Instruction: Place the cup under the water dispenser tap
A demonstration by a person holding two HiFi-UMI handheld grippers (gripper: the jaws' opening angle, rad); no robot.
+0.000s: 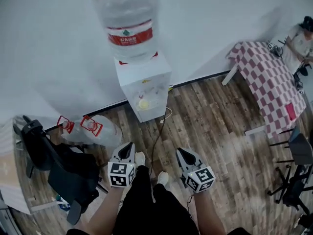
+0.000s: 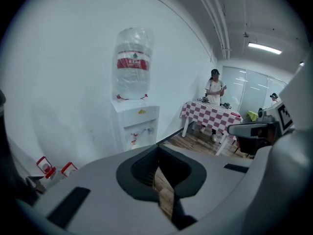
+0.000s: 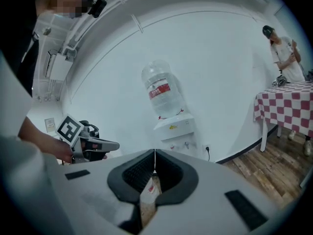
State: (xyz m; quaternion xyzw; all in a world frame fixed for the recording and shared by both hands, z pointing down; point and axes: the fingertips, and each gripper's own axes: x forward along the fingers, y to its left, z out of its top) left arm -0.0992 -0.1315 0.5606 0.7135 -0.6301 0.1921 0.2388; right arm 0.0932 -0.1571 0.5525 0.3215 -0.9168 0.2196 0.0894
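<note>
The white water dispenser (image 1: 145,84) stands against the wall with a big clear bottle (image 1: 128,26) on top. A small pale yellowish cup (image 1: 143,103) sits in its tap recess. Both grippers are held well back from it, above the wooden floor, pointing toward it. My left gripper (image 1: 129,146) is shut with nothing between its jaws; in its own view the tips (image 2: 158,147) meet and the dispenser (image 2: 136,124) stands ahead. My right gripper (image 1: 181,152) is shut too, and empty; its tips (image 3: 154,151) touch below the dispenser (image 3: 176,131).
Two spare water bottles (image 1: 93,129) lie on the floor left of the dispenser. A black chair (image 1: 58,173) stands at the near left. A red-checked table (image 1: 271,82) is at the right with a person (image 1: 301,40) beside it. A cable (image 1: 159,131) runs across the floor.
</note>
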